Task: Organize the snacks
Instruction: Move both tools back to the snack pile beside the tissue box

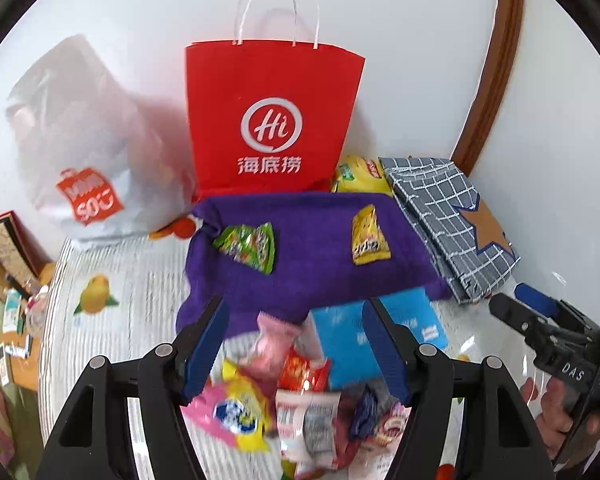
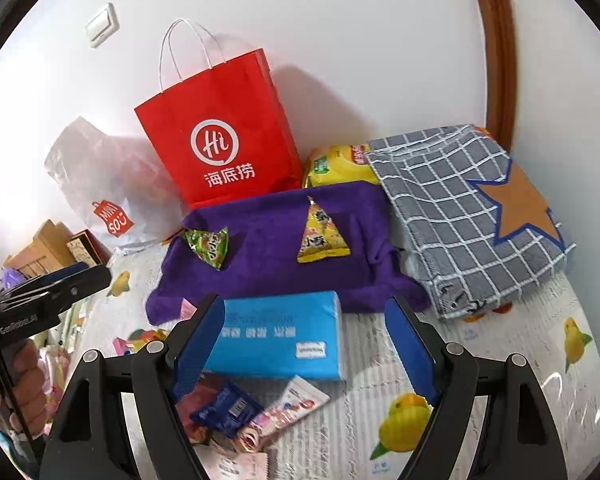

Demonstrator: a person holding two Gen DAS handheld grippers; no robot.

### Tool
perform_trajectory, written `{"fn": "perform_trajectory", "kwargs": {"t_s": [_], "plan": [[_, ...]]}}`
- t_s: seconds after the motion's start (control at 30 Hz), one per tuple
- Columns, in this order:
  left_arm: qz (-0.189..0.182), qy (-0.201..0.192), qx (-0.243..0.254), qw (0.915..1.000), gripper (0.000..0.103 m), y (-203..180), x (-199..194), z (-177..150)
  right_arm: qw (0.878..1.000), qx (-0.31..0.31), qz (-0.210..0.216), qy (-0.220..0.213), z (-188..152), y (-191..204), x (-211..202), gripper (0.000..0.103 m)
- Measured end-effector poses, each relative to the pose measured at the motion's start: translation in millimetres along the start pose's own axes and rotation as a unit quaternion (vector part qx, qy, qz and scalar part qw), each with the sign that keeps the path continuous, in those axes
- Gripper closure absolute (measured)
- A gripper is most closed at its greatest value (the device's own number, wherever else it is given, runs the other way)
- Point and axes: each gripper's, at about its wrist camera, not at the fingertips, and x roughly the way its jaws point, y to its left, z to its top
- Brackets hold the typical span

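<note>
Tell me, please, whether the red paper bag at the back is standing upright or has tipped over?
Upright. The red paper bag stands on its base by the wall behind the purple towel, with its white handles pointing up.

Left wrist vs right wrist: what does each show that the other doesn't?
Left wrist only: the right tool at the right edge, and the main snack pile below the open left tool.

Right wrist only: a wall switch, the left tool at the left edge, and the tissue pack unobstructed.

Both: red bag, purple towel carrying a green packet and a yellow packet, and the checked cloth.
</note>
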Motion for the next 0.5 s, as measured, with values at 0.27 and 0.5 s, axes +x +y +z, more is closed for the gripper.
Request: {"fn": "perform_trajectory", "kwargs": {"t_s": [0.27,0.5], "plan": [[0.008,0.000,-0.028,0.9996,0.036,12.2,-13.9,-37.8,1.000,-0.022,-0.017,-0.011,-38.7,-1.0,-13.3,0.022],[0.016,0.016,-0.055,0.9982,0.036,27.6,-9.9,-69.8,0.999,-0.016,-0.019,0.026,-70.7,-7.2,1.3,0.027]]}}
